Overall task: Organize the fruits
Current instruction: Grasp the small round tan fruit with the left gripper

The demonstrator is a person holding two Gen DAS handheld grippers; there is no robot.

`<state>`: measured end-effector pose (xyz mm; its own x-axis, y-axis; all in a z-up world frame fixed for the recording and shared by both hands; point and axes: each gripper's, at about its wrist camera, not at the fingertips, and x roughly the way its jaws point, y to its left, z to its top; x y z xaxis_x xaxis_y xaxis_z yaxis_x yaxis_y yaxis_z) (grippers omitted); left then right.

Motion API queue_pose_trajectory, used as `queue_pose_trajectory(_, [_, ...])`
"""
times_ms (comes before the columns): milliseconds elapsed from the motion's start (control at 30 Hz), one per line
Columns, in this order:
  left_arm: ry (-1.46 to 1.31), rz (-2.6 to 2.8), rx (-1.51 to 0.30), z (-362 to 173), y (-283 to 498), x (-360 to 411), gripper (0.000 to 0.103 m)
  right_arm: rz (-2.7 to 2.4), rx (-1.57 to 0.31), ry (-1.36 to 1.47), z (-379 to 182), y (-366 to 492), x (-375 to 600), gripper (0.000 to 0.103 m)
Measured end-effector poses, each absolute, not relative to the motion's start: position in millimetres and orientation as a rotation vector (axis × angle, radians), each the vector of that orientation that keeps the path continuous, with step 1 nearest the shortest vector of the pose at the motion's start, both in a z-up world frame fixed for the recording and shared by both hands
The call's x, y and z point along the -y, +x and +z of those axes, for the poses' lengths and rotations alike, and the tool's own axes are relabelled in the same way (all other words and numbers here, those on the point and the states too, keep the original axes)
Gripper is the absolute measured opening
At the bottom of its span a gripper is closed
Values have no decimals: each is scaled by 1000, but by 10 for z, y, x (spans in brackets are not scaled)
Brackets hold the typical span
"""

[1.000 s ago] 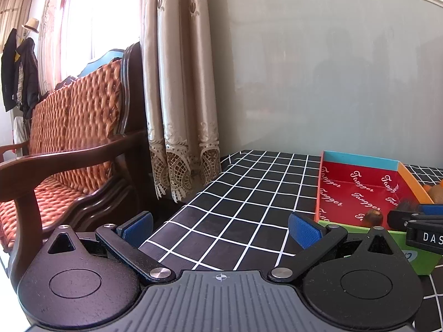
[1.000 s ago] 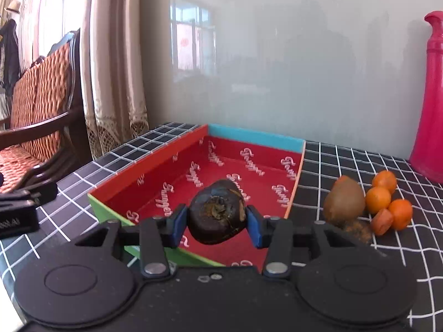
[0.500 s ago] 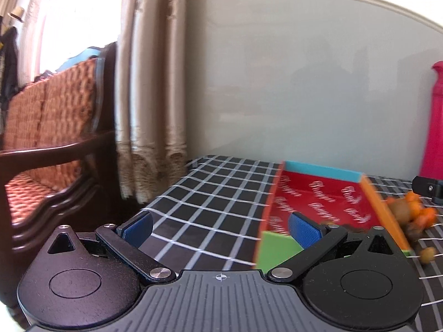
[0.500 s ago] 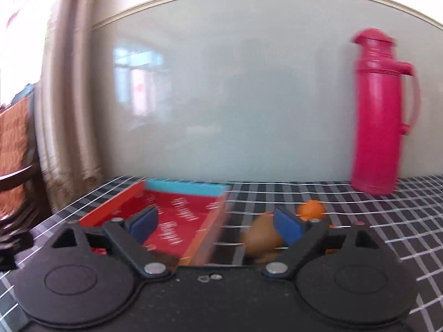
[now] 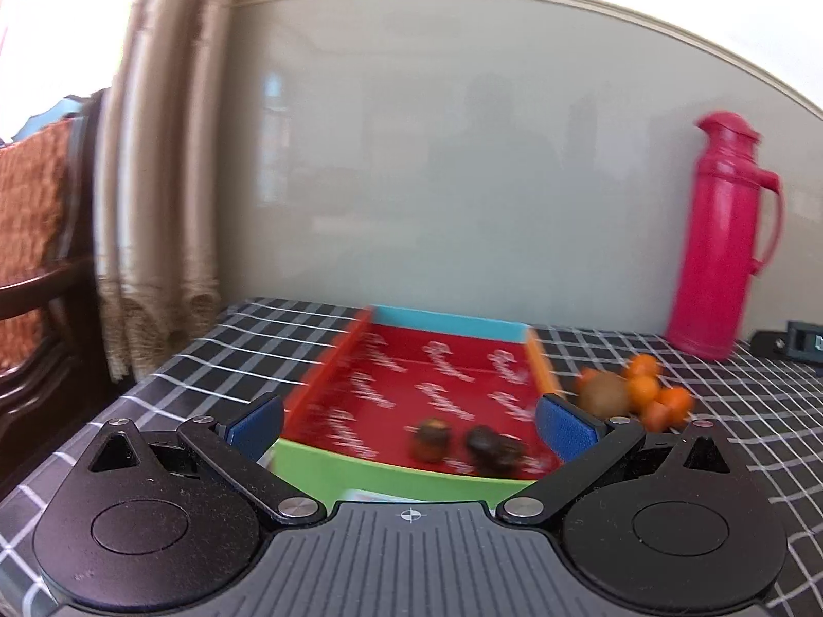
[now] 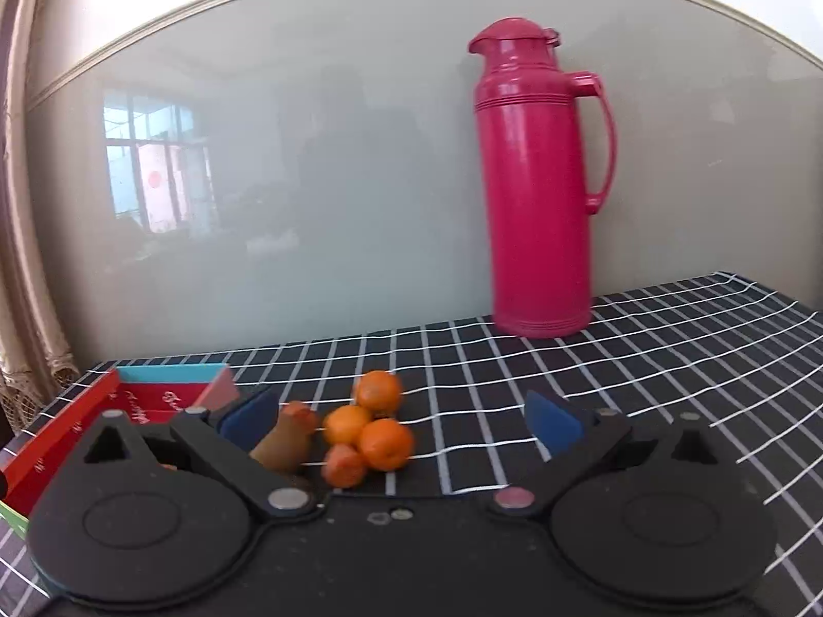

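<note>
The tray [image 5: 360, 469] has a red floor and green, orange and teal walls, and holds two dark fruits [image 5: 431, 439] [image 5: 494, 450] near its front wall. My left gripper [image 5: 411, 424] hangs open just before that wall with nothing between its fingers. Right of the tray lie a brown kiwi [image 5: 604, 396] and several small oranges [image 5: 643, 391]. In the right wrist view my right gripper [image 6: 404, 419] faces the oranges [image 6: 380, 427] and the kiwi [image 6: 285, 442]. Its jaws are opening wide, and the pads touch no fruit. The tray [image 6: 67, 432] shows at the left edge.
A tall pink thermos [image 6: 535, 185] stands at the back by the grey wall panel. The table carries a black cloth with a white grid [image 6: 617, 360]. A curtain [image 5: 154, 205] and a wooden chair [image 5: 31, 257] stand past the table's left edge.
The right gripper let go of the dark fruit over the tray, opened wide and swung right to the pile of oranges. The left gripper swung right and now faces the tray.
</note>
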<state>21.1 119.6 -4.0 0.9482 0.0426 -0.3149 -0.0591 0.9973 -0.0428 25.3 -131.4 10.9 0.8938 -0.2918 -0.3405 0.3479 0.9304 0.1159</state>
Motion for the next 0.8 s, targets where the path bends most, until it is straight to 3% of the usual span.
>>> queue_pose_trajectory(800, [44, -160, -356, -102, 284, 26, 103, -547, -351, 117, 70, -341, 2164, 102])
